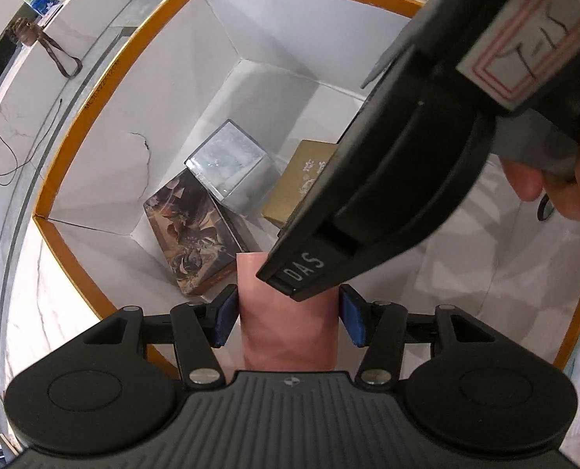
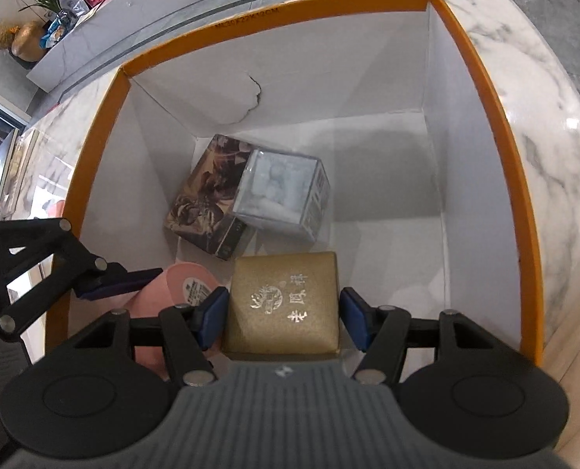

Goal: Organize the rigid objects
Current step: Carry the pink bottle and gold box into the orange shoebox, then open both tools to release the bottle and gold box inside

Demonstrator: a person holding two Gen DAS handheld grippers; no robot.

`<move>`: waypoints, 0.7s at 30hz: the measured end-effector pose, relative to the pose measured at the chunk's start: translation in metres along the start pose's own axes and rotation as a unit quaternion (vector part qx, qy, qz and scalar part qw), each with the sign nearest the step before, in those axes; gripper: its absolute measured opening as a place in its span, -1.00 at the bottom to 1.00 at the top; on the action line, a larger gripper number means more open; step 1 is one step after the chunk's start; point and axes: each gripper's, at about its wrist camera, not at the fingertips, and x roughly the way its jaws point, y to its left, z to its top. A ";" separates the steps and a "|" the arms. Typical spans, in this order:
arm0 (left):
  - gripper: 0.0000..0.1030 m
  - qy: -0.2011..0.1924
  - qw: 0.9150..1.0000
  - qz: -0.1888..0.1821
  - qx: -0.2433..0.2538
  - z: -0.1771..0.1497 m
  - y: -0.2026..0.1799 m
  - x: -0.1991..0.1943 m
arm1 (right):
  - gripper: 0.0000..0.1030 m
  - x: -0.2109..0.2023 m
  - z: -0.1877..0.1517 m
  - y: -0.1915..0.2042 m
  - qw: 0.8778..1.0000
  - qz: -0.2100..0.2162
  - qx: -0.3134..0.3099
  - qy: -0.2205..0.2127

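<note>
Left wrist view: we look down into a white box (image 1: 165,90) with an orange rim, standing on a marble worktop (image 1: 36,312). On its floor lie three smaller things. A dark printed carton (image 1: 188,226) lies at the left. A clear cube (image 1: 231,164) leans on the carton's far end. A gold case (image 1: 301,179) sits to the right of the cube, partly hidden by the other tool.

Our left gripper (image 1: 288,312) straddles a pink cylinder (image 1: 286,336). A thin gap shows between each blue pad and the pink side, so the jaws stand a little wider than the cylinder and do not press it. The cylinder is at the near edge of the box floor, just beside the carton.

In the right wrist view, the right gripper (image 2: 284,318) has the gold case (image 2: 286,305) between its pads. The left pad looks to touch the case, while a small gap shows at the right pad, so we cannot tell whether the case is clamped. The case bears silver characters on its lid and sits low in the box (image 2: 485,179), near the front, with the carton (image 2: 208,195) and cube (image 2: 278,195) beyond it. The pink cylinder (image 2: 172,289) shows at the left, with the left gripper (image 2: 118,285) beside it. The right half of the box floor is bare.
</note>
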 end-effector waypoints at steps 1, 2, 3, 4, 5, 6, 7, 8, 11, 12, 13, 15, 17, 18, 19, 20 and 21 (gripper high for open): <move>0.31 0.000 1.000 0.000 -0.003 0.000 0.000 0.000 | 0.21 0.000 0.000 0.000 1.000 -0.001 0.000 0.000; 0.31 -0.002 1.000 -0.002 -0.006 0.000 0.002 0.000 | 0.21 0.000 0.000 0.001 1.000 -0.002 0.000 0.000; 0.33 -0.005 1.000 -0.004 -0.008 -0.001 0.003 0.000 | 0.21 0.000 -0.001 0.001 1.000 -0.004 0.000 0.000; 0.36 -0.010 1.000 -0.005 -0.010 -0.002 0.003 -0.001 | 0.21 -0.001 -0.001 0.000 1.000 -0.006 0.000 0.000; 0.42 -0.015 1.000 -0.006 -0.011 -0.004 0.002 -0.003 | 0.21 -0.001 -0.002 0.000 1.000 -0.009 0.001 0.000; 0.44 -0.019 1.000 -0.009 -0.012 -0.005 0.004 -0.004 | 0.21 0.000 -0.003 0.000 1.000 -0.012 0.001 -0.001; 0.48 -0.023 1.000 -0.012 -0.013 -0.006 0.004 -0.007 | 0.21 0.002 -0.002 0.000 1.000 -0.015 0.001 -0.002; 0.48 -0.028 0.999 -0.015 -0.016 -0.008 0.006 -0.009 | 0.21 0.002 -0.003 0.000 1.000 -0.018 0.002 -0.003; 0.48 -0.049 0.998 -0.029 -0.035 -0.017 0.013 -0.024 | 0.21 -0.002 -0.003 0.000 1.000 -0.020 0.005 -0.003; 0.48 -0.060 0.997 -0.036 -0.042 -0.021 0.017 -0.030 | 0.21 -0.003 -0.004 0.001 1.000 -0.024 0.002 -0.002; 0.48 -0.072 0.995 -0.043 -0.050 -0.026 0.020 -0.039 | 0.20 -0.004 -0.004 0.001 1.000 -0.026 0.000 -0.002; 0.48 -0.099 0.991 -0.051 -0.072 -0.037 0.030 -0.056 | 0.20 -0.007 -0.006 0.001 0.999 -0.032 0.000 -0.001; 0.48 -0.124 0.986 -0.056 -0.097 -0.050 0.042 -0.069 | 0.20 -0.009 -0.009 0.002 0.999 -0.037 -0.002 0.001; 0.48 -0.137 0.983 -0.055 -0.113 -0.056 0.046 -0.075 | 0.20 -0.010 -0.011 0.003 0.999 -0.040 -0.004 0.003; 0.48 -0.145 0.980 -0.053 -0.129 -0.062 0.052 -0.081 | 0.20 -0.010 -0.012 0.004 0.999 -0.044 -0.005 0.005; 0.48 -0.152 0.976 -0.048 -0.147 -0.068 0.058 -0.085 | 0.20 -0.009 -0.013 0.006 0.999 -0.046 -0.006 0.007; 0.48 -0.158 0.972 -0.041 -0.166 -0.073 0.062 -0.089 | 0.20 -0.008 -0.014 0.008 0.999 -0.046 -0.006 0.008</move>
